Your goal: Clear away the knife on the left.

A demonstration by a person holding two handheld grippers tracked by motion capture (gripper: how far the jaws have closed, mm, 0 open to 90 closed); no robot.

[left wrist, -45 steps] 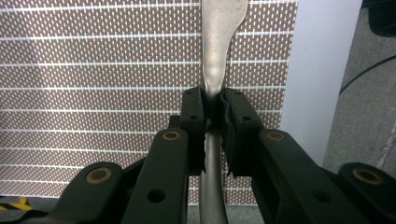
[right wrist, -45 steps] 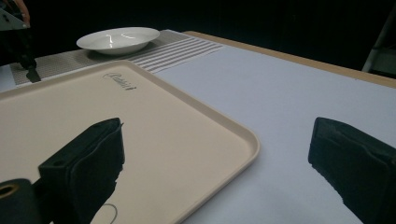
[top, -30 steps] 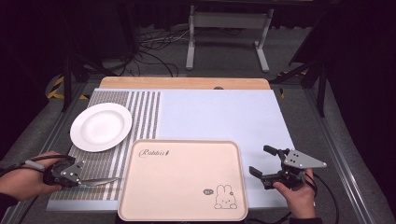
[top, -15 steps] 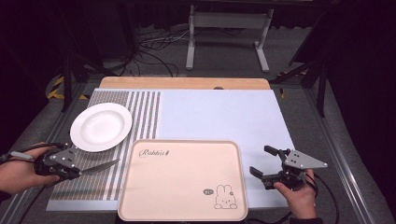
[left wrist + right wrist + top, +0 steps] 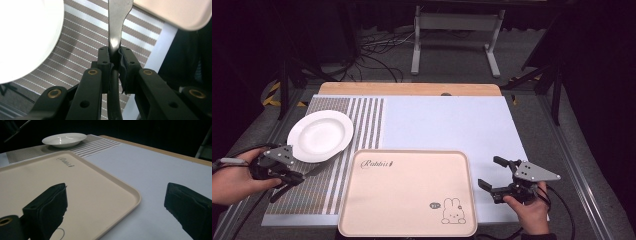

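your left gripper (image 5: pixel 287 181), seen from the high view just below the white plate (image 5: pixel 319 135), is clamped on a metal utensil (image 5: pixel 117 22) whose handle the left gripper view shows pinched mid-pad, so keep it level; in the right gripper view the jaws stand apart beside the pink tray (image 5: pixel 75 192), well right of the plate.

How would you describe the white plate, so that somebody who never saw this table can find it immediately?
Look at the table's left part, where a striped placemat lies. The white plate rests on its far left area, beyond the beige tray with the rabbit drawing. It is the only round thing there, plain white and shallow with a wide rim, while its neighbours are rectangular.
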